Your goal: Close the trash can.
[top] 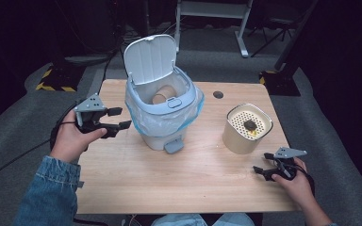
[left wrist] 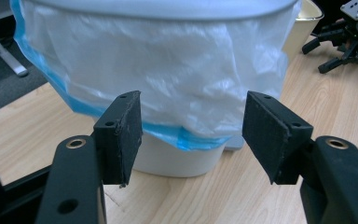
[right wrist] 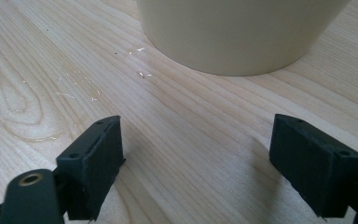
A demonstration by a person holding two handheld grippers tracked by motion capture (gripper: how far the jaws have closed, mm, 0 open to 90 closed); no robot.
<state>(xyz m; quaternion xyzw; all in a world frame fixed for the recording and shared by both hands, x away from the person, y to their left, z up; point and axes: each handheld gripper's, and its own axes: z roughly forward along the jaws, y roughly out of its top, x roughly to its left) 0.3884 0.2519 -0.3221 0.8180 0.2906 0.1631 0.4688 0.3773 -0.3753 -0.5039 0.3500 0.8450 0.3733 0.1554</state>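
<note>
Looking down from the high view, a wooden surface (top: 188,174) carries a small pedal bin (top: 162,110) with its lid (top: 150,59) tipped up and back, a blue-edged plastic liner (top: 169,120) folded over its rim, and a brown cardboard tube (top: 162,95) standing inside. To its right, well apart, sits a cream canister (top: 246,129) with a perforated insert and a dark lump on top. The left tongs (top: 118,120) hang above the surface just beside the bin's left flank, jaws apart and holding nothing, pointing toward the liner. The right tongs (top: 259,169) lie low near the front right edge, close to the canister's base — also spread, also empty.

From the left gripper view, 2 black pads (left wrist: 126,135) stand wide with free space between them; beyond that gap the liner (left wrist: 168,79) hangs over the bin's white wall (left wrist: 177,161), not touched by either pad. The right tongs (left wrist: 340,44) show far off at the upper right.

From the right gripper view, the pads (right wrist: 98,163) are parted wide over bare wood (right wrist: 191,154) — nothing is between them. The canister's curved wall (right wrist: 237,32) rises ahead, clear of both jaws. A few glossy smears (right wrist: 74,93) mark the wood to the left.
</note>
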